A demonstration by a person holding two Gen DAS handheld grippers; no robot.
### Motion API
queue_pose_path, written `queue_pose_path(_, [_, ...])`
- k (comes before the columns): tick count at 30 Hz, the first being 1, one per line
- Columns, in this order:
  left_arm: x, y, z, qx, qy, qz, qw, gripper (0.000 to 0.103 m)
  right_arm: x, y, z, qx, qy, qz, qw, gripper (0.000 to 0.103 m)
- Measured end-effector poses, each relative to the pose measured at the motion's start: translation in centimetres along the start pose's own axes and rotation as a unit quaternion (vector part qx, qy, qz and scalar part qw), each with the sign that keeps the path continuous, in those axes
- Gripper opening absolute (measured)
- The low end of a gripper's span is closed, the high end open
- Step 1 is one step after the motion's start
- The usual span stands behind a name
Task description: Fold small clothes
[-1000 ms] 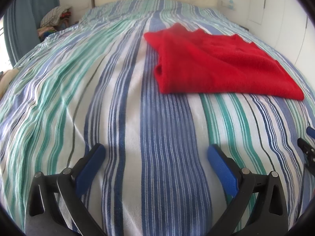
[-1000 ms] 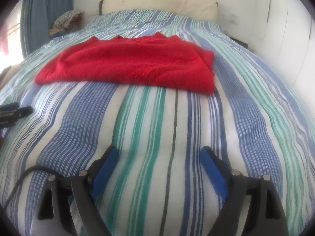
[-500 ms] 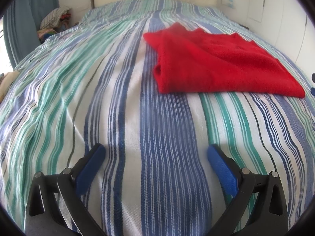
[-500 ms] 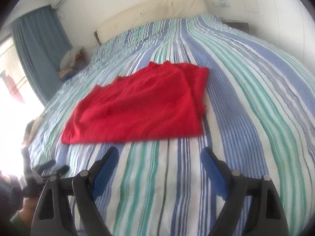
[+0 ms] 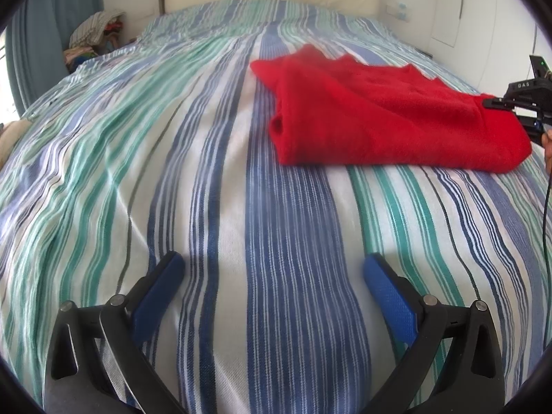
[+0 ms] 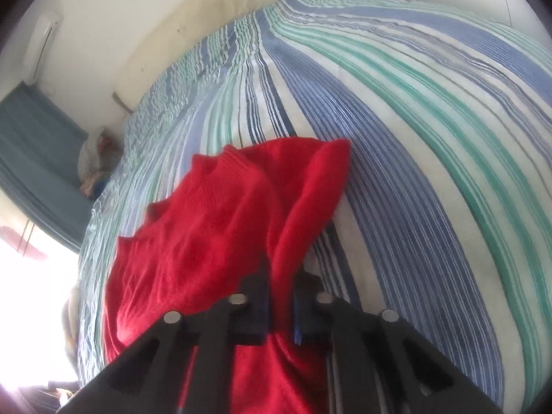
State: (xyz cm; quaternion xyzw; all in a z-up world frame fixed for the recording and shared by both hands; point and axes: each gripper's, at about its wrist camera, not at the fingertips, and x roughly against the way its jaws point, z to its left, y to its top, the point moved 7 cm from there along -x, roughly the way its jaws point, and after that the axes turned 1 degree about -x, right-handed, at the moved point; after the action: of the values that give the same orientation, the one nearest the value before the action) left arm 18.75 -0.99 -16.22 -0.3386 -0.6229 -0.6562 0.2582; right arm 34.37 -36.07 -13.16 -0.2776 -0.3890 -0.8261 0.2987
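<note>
Right gripper is clamped on the red sweater's edge on the striped bed; left gripper hovers wide open, holding nothing

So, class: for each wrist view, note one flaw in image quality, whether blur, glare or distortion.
Left wrist view: sharp, but fisheye bulges the striped blue-green bedspread. Right wrist view: soft blur over the red knitted garment pinched in the right gripper; blown-out window glare at lower left.
</note>
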Motion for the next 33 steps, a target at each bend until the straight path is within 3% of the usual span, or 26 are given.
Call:
queue_pose_path(3, [0.0,0.0,-0.1,0.0,0.0,0.0,1.0,0.103,1.9,0.8,6.4,0.039,0.03,-0.008,0.999,0.01])
queue_pose_path(6, [0.0,0.0,-0.1,0.0,-0.001,0.0,1.0,0.103,1.8,0.2,14.3,0.1,0.055,0.01,0.993,0.01])
queue_pose_path(10, [0.0,0.1,-0.1,0.003,-0.006,-0.003,1.0,0.102,-2.3,-3.5,23.2,0.17,0.078,0.057,0.981,0.01])
queue_pose_path(14, [0.0,0.2,0.0,0.004,-0.009,-0.005,0.9999,0.102,-7.6,-8.8,26.7,0.202,0.083,0.106,0.97,0.01])
queue_pose_path(16, [0.0,0.2,0.0,0.006,-0.011,-0.005,0.9999,0.102,-9.5,-10.9,27.2,0.194,0.115,0.14,0.964,0.021])
queue_pose_path(18, [0.0,0.2,0.0,0.007,-0.012,-0.006,0.9999,0.102,-10.3,-12.4,27.4,0.156,0.171,0.19,0.954,0.055])
queue_pose_path(20, [0.0,0.2,0.0,0.006,-0.011,-0.006,0.9999,0.102,-9.0,-12.4,27.8,0.107,0.248,0.204,0.941,0.056])
queue_pose_path(22, [0.0,0.2,0.0,0.006,-0.011,-0.005,0.9999,0.102,-7.1,-11.7,28.0,0.101,0.282,0.194,0.934,0.056])
queue_pose_path(24, [0.0,0.2,0.0,0.006,-0.011,-0.005,0.9999,0.103,-5.1,-10.5,27.7,0.15,0.258,0.159,0.941,0.056])
queue_pose_path(26, [0.0,0.2,0.0,0.006,-0.011,-0.005,0.9999,0.103,-3.8,-9.8,26.8,0.23,0.185,0.129,0.947,0.056])
queue_pose_path(28, [0.0,0.2,0.0,0.004,-0.009,-0.005,0.9999,0.103,-3.7,-10.2,25.9,0.298,0.119,0.121,0.939,0.045])
queue_pose_path(31, [0.0,0.2,0.0,0.004,-0.009,-0.004,0.9999,0.103,-4.8,-12.5,25.6,0.339,0.105,0.138,0.925,0.031])
queue_pose_path(33, [0.0,0.2,0.0,0.004,-0.009,-0.005,0.9999,0.103,-5.8,-14.9,26.2,0.346,0.132,0.155,0.916,0.025])
